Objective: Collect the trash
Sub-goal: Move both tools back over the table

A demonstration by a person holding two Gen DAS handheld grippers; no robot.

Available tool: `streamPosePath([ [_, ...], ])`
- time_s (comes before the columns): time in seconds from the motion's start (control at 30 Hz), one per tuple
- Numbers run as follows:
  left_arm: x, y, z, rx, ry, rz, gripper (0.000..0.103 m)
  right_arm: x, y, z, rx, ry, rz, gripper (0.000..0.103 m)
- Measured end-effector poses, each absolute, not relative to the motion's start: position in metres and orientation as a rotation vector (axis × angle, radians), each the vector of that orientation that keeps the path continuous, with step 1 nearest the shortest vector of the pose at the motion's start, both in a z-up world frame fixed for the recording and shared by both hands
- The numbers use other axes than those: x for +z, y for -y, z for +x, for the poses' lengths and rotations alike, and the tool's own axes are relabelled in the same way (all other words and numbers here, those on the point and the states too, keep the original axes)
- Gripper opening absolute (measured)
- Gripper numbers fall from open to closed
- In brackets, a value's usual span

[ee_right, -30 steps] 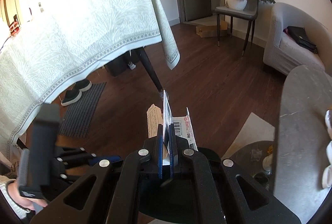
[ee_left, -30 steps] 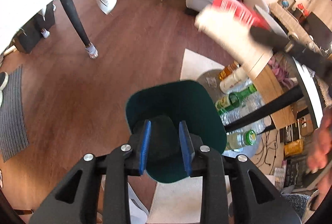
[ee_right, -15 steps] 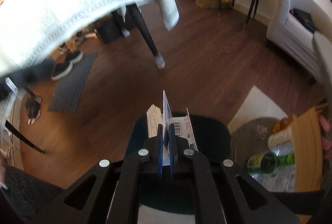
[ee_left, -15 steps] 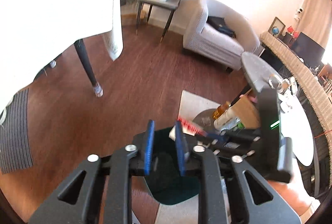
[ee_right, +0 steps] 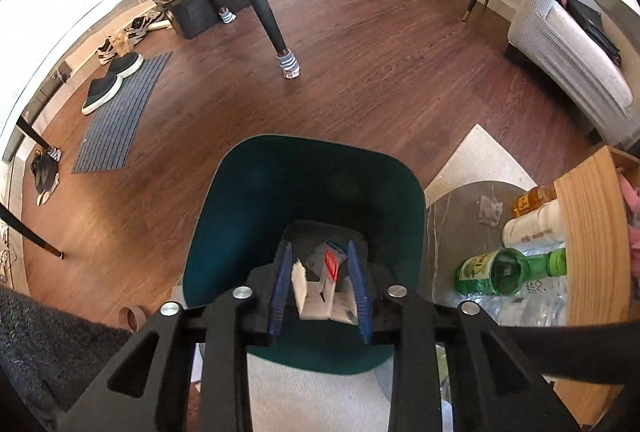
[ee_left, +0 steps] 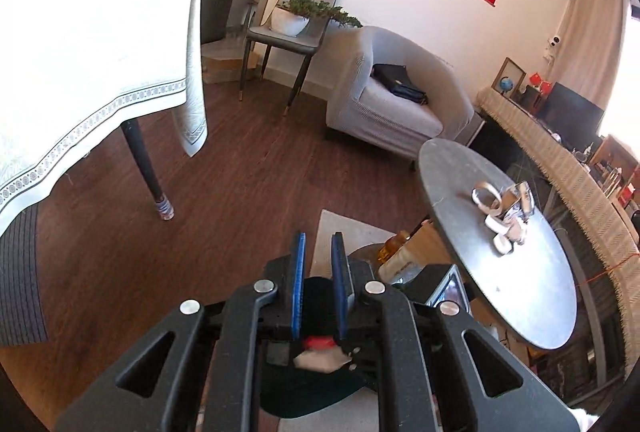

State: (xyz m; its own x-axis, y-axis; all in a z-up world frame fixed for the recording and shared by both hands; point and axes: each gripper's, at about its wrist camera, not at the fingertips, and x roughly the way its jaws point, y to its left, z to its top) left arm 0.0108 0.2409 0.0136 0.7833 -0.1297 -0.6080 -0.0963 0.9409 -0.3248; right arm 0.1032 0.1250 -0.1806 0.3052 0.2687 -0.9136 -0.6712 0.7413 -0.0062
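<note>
Released carton (ee_right: 324, 288) dropped upright into green bin (ee_right: 240, 199), right gripper (ee_right: 320, 272) opening around it

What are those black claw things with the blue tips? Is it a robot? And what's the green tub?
It's not a robot. A person holds one grabbing tool in each hand, and each tool has a camera looking along its two blue-padded fingers. One picture looks from the left gripper, whose fingers stand close together with nothing between them. The other looks from the right gripper. Its jaws are opening, and a white and red paper wrapper sits loose between them, above the trash bin. A green bottle lies nearby.
</note>
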Motion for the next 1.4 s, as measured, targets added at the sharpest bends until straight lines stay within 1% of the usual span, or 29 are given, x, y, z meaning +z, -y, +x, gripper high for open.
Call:
streamPosePath([
  [0.13, 0.017, -0.23, 0.017, -0.033, -0.666, -0.344, 0.014, -0.172, -0.119, 0.098, 0.671, -1.091, -0.414, 0.033],
  [0.27, 0.024, -0.216, 0.018, -0.052, -0.65, -0.33, 0.014, -0.151, -0.112, 0.089, 0.719, -1.052, -0.39, 0.033],
  [0.67, 0.056, -0.191, 0.02, -0.053, -0.551, -0.308, 0.016, -0.058, -0.075, 0.061, 0.885, -0.835, -0.248, 0.032],
  [0.8, 0.055, -0.18, 0.027, -0.058, -0.553, -0.319, 0.021, -0.034, -0.048, 0.064, 0.845, -0.774, -0.221, 0.032],
  [0.87, 0.054, -0.17, 0.03, -0.061, -0.558, -0.308, 0.026, -0.025, -0.031, 0.068, 0.813, -0.751, -0.206, 0.032],
  [0.93, 0.052, -0.159, 0.034, -0.073, -0.564, -0.301, 0.034, -0.018, -0.01, 0.073, 0.771, -0.731, -0.191, 0.032],
  [1.07, 0.046, -0.126, 0.043, -0.114, -0.594, -0.273, 0.036, -0.01, 0.025, 0.082, 0.686, -0.703, -0.17, 0.032],
  [1.23, 0.037, -0.09, 0.055, -0.162, -0.629, -0.23, 0.043, -0.007, 0.075, 0.094, 0.59, -0.691, -0.132, 0.032],
  [1.27, 0.034, -0.081, 0.058, -0.171, -0.637, -0.219, 0.043, -0.007, 0.084, 0.094, 0.576, -0.692, -0.12, 0.033],
  [1.37, 0.024, -0.061, 0.068, -0.194, -0.671, -0.208, 0.045, -0.011, 0.109, 0.092, 0.539, -0.689, -0.09, 0.041],
  [1.4, 0.022, -0.056, 0.071, -0.197, -0.68, -0.202, 0.045, -0.011, 0.117, 0.093, 0.527, -0.69, -0.084, 0.042],
])
